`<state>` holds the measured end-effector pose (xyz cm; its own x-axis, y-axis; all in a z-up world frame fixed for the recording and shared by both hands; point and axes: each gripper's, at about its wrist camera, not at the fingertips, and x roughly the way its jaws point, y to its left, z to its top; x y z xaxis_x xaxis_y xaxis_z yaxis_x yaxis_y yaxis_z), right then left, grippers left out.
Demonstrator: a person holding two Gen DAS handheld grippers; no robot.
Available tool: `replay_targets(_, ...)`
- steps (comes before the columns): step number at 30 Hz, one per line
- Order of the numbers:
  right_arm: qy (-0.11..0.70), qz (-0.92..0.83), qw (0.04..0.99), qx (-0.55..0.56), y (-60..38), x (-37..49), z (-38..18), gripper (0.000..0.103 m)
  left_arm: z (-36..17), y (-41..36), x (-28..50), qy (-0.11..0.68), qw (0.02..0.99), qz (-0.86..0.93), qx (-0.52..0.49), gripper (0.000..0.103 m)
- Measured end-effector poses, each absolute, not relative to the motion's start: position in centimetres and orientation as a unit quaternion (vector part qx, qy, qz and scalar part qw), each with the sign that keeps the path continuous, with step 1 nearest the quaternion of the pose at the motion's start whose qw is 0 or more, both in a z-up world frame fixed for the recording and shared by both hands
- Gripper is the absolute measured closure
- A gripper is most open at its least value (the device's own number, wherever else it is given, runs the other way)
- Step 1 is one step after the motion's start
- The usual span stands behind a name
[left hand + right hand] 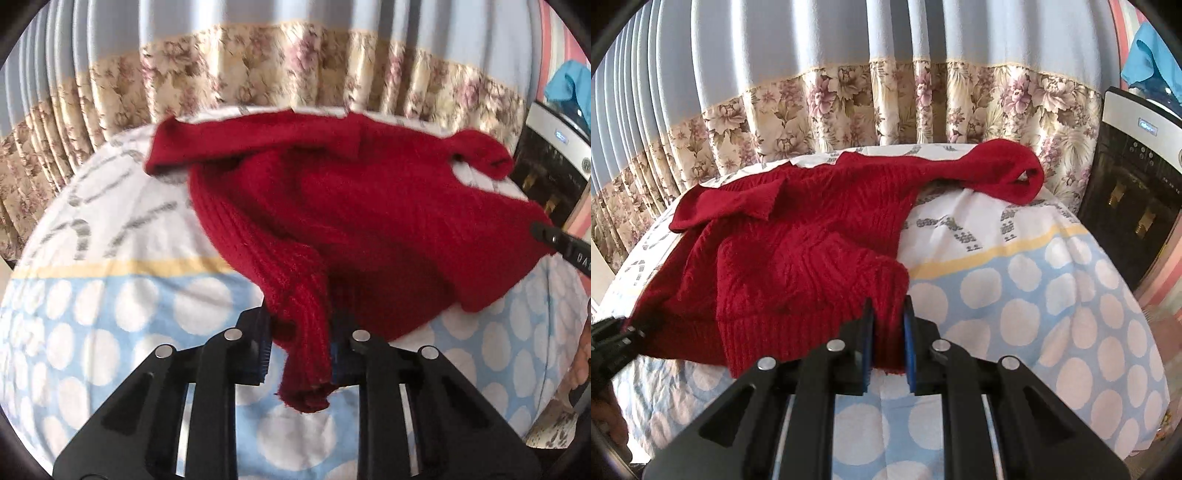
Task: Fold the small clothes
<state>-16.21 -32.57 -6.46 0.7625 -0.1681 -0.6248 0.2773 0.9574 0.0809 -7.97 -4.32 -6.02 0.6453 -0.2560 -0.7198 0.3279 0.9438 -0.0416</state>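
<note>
A red knit sweater [332, 206] lies crumpled on the bed, its sleeves [1008, 173] flung toward the far edge. My left gripper [301, 332] is shut on one corner of the ribbed hem, and a flap of it hangs down between the fingers. In the right wrist view, my right gripper [888, 325] is shut on the other hem corner, with red fabric squeezed between its blue pads. Both corners are raised slightly off the sheet. Each gripper shows at the edge of the other's view: the right gripper [557, 240] and the left gripper [613, 332].
The bed sheet [1034, 295] is blue with white dots near me and white with grey print farther off. A floral curtain [849, 103] hangs behind the bed. A black and white appliance [1137, 192] with a blue cloth [1152, 55] on top stands at the right.
</note>
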Motion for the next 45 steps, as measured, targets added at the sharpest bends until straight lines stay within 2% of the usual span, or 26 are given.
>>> replay_targets(8, 0.325, -0.104, 0.937, 0.075, -33.1, -19.2, -3.7, 0.089, -2.3, 1.1, -9.3, 0.376, 0.915, -0.145, 0.027, 0.084)
replay_targets(12, 0.359, -0.086, 0.926, 0.083, -32.6, -20.8, -4.6, 0.089, -3.3, 1.8, -10.2, 0.394, 0.907, -0.144, 0.03, 0.084)
replay_targets(14, 0.384, -0.084, 0.916, 0.082, -32.5, -21.4, -5.8, 0.085, -4.9, 1.9, -10.8, 0.414, 0.898, -0.144, 0.041, 0.08)
replay_targets(15, 0.392, -0.089, 0.912, 0.081, -32.6, -21.6, -6.4, 0.084, -5.4, 1.8, -11.0, 0.419, 0.896, -0.14, 0.05, 0.071)
replay_targets(16, 0.398, -0.097, 0.909, 0.08, -32.8, -21.8, -6.8, 0.075, -5.8, 2.2, -11.3, 0.421, 0.897, -0.128, 0.051, 0.049)
replay_targets(17, 0.407, -0.106, 0.904, 0.08, -33.3, -22.2, -7.1, 0.06, -5.9, 2.8, -11.6, 0.419, 0.899, -0.121, 0.045, 0.034)
replay_targets(18, 0.406, -0.111, 0.903, 0.085, -33.8, -22.4, -7.1, 0.055, -5.6, 3.3, -11.8, 0.414, 0.903, -0.111, 0.036, 0.009)
replay_targets(19, 0.399, -0.118, 0.905, 0.091, -34.3, -22.8, -6.8, 0.053, -5.0, 3.9, -12.0, 0.403, 0.91, -0.097, 0.028, 0.005)
replay_targets(23, 0.357, -0.124, 0.921, 0.092, -35.7, -21.7, -4.4, 0.053, -2.8, 4.6, -10.2, 0.366, 0.926, -0.081, 0.037, 0.005)
replay_targets(30, 0.317, -0.098, 0.941, 0.067, -33.8, -14.2, -2.0, 0.051, -0.9, 5.4, -2.9, 0.323, 0.944, -0.049, 0.039, 0.003)
replay_targets(35, 0.317, -0.086, 0.942, 0.063, -31.8, -8.6, -1.6, 0.038, 0.1, 5.4, 2.5, 0.317, 0.947, -0.038, 0.021, 0.003)
replay_targets(45, 0.346, -0.021, 0.937, 0.04, -26.2, -0.2, -3.0, 0.038, 0.8, 3.6, 8.9, 0.303, 0.951, -0.035, 0.06, 0.003)
